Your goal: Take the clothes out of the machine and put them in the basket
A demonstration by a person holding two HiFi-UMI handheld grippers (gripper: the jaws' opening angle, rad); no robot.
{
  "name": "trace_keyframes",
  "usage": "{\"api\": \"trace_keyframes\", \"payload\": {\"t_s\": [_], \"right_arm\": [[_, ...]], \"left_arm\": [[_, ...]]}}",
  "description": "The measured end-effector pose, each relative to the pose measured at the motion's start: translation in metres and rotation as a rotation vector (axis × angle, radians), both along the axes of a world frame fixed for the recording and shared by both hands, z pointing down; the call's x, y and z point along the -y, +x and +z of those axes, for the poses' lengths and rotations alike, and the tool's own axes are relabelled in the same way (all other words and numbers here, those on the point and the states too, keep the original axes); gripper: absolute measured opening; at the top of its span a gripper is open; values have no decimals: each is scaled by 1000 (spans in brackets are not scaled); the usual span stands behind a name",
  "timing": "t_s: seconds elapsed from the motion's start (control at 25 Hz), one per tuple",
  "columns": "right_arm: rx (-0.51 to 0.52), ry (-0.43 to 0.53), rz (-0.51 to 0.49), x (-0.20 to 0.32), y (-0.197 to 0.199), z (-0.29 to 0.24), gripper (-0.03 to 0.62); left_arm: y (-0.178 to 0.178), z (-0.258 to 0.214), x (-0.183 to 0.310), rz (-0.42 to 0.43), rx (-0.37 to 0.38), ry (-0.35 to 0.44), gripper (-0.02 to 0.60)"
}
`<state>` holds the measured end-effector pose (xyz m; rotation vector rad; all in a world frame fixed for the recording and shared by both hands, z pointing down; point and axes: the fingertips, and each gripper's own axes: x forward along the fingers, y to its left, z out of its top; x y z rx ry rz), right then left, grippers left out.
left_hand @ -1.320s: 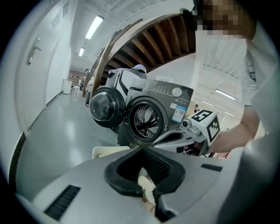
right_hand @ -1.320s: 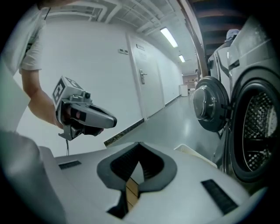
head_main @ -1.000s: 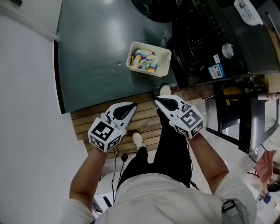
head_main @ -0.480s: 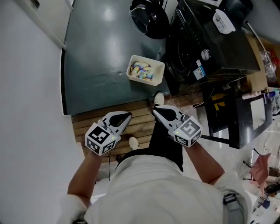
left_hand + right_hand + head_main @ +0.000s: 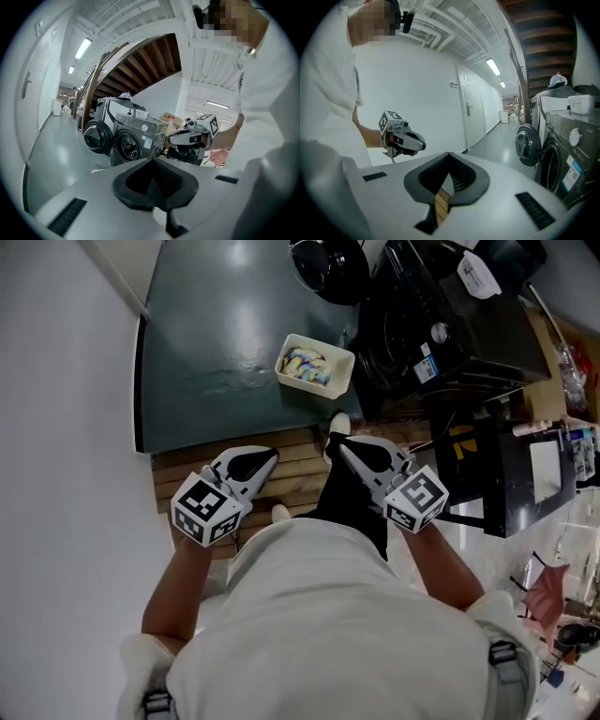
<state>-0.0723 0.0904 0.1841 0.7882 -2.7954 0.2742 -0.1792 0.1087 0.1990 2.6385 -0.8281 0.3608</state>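
A white basket [image 5: 315,365] with colourful clothes in it stands on the dark green floor, in front of the black washing machine [image 5: 433,322]. The machine's round door [image 5: 327,259] hangs open. Both grippers are held up over the wooden boards, well short of the basket. My left gripper [image 5: 266,457] is shut with nothing in it, and so is my right gripper [image 5: 338,448]. In the left gripper view the machine [image 5: 135,139] and its open door [image 5: 97,136] lie ahead, with the right gripper [image 5: 191,137] at the side. The right gripper view shows the left gripper [image 5: 404,139] and the machine [image 5: 565,154].
A strip of wooden boards [image 5: 295,462] lies under the grippers, with the person's shoes and dark trousers there. A white wall [image 5: 66,427] runs along the left. Black shelving and cluttered equipment [image 5: 511,465] stand to the right of the machine.
Both grippers have risen and stayed shut. The head camera has moved up and back, so the basket and machine look smaller and farther off.
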Motion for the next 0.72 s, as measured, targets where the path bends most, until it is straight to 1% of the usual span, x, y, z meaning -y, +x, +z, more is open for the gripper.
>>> {"api": "trace_keyframes", "payload": {"t_s": [0.24,0.36,0.48,0.72], "right_arm": [[5,26,-16,-18,-7,-12,4],[10,33,-19,-23,-10,-15,4],[7,38,-20,-28,-10,-15,3],[7,48,-18,-33,-7,-16,4]], "left_arm": [[-5,-10,-9,-28,-24,17,-3],[-2,-12,-10,-30,-38,24,-3],[1,-13,-13,-30,-37,37,-3],[3,-12,-13,-31,-39,35,-3]]}}
